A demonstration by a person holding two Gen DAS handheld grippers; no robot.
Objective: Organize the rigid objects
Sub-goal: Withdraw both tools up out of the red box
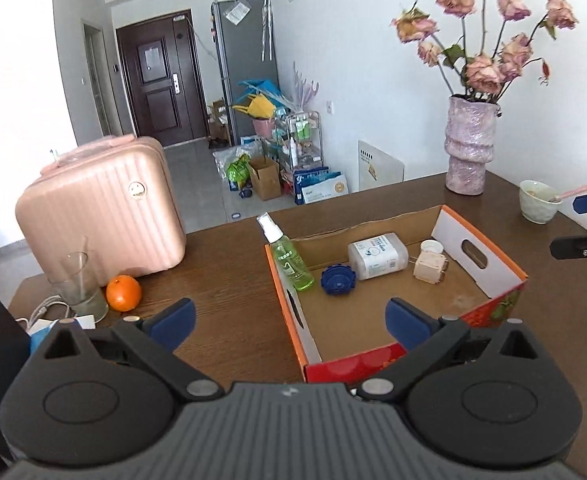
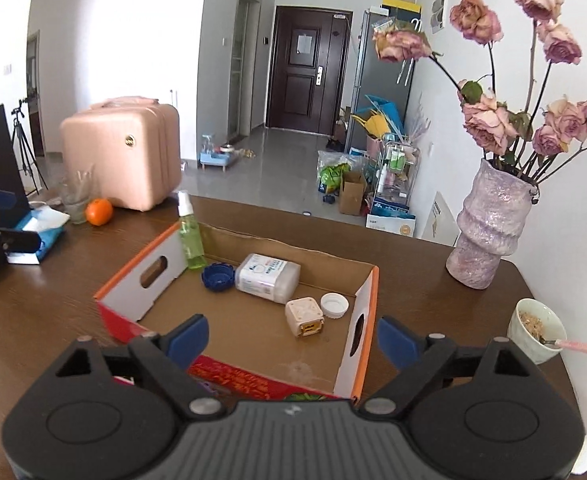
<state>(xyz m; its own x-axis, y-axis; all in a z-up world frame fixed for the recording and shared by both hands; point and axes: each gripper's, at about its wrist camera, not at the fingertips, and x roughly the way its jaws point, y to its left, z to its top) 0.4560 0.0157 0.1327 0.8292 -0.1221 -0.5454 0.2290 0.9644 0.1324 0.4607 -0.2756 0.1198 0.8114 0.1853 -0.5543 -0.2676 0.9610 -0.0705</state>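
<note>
An open cardboard box (image 1: 481, 254) (image 2: 133, 280) with orange rims stands on the brown table. In it lie a green spray bottle (image 1: 289, 260) (image 2: 190, 236) leaning in the corner, a blue cap (image 1: 338, 280) (image 2: 217, 276), a white plastic container (image 1: 377, 255) (image 2: 267, 278), a white lid (image 1: 431, 246) (image 2: 334, 305) and a beige cube charger (image 1: 430, 267) (image 2: 305, 317). My left gripper (image 1: 291, 320) is open and empty, above the box's near left corner. My right gripper (image 2: 292, 338) is open and empty, above the box's near right side.
A pink suitcase (image 1: 101, 208) (image 2: 123, 152), a glass (image 1: 77, 280) and an orange (image 1: 123, 293) (image 2: 99, 211) stand at the table's left. A pink vase of dried roses (image 1: 469, 144) (image 2: 489, 224) and a bowl with a spoon (image 1: 539, 200) (image 2: 537, 330) stand at the right.
</note>
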